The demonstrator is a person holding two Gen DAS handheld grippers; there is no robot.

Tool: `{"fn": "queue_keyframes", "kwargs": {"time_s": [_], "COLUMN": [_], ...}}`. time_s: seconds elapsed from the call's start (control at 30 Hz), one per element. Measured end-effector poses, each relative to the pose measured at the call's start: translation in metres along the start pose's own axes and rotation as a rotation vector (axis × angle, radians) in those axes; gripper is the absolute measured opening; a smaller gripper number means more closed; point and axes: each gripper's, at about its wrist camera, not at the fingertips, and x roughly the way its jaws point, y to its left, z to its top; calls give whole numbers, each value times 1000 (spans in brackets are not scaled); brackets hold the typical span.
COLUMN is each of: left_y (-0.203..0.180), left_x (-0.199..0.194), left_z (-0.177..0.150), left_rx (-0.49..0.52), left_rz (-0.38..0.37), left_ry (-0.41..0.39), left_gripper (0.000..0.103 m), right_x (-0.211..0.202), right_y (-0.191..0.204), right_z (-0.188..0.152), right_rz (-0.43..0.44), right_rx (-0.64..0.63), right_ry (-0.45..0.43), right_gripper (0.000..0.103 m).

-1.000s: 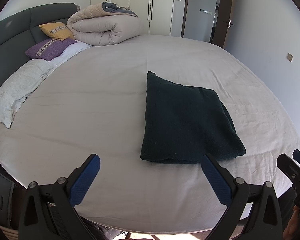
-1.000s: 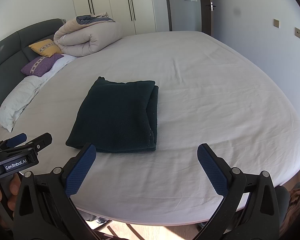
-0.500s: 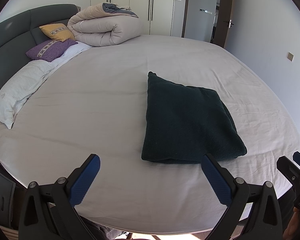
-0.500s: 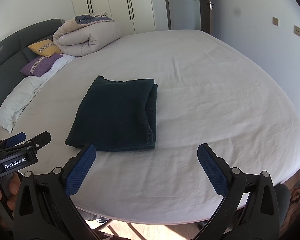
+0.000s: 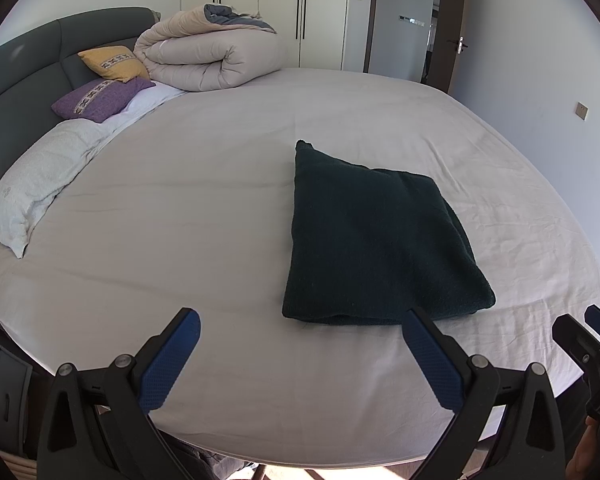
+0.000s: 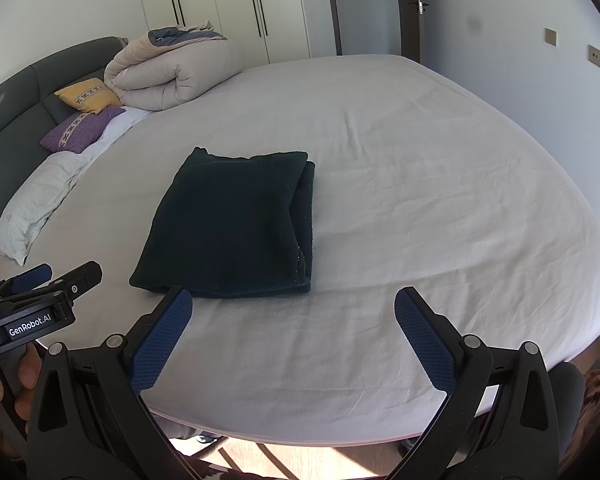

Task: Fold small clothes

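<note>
Risk: folded dark green sweater sits near bed front edge, left gripper and right gripper both spread empty, so a snagged layer could unfold it.

Both fisheye views look forward from just off the near edge of the bed, slightly downward across the sheet toward the wardrobes and door at the top of the frame. The left wrist view sits further left, so the folded dark garment lies right of centre; in the right wrist view it lies left of centre. They share the whole bed, the headboard at upper left and the rolled duvet.
</note>
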Motion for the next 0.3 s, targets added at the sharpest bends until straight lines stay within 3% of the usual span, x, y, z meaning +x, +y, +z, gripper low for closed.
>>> {"fn": "queue_keyframes", "kwargs": {"time_s": [0.3], "left_y": [0], "left_x": [1], "left_z": [-1], "left_rx": [5], "left_rz": [8], "left_ry": [-5], "left_gripper": [103], "right_x": [0], "right_y": [0], "right_z": [-2], "right_rz": [1], "right_rx": [3], "right_ry": [2], "right_gripper": [103]}}
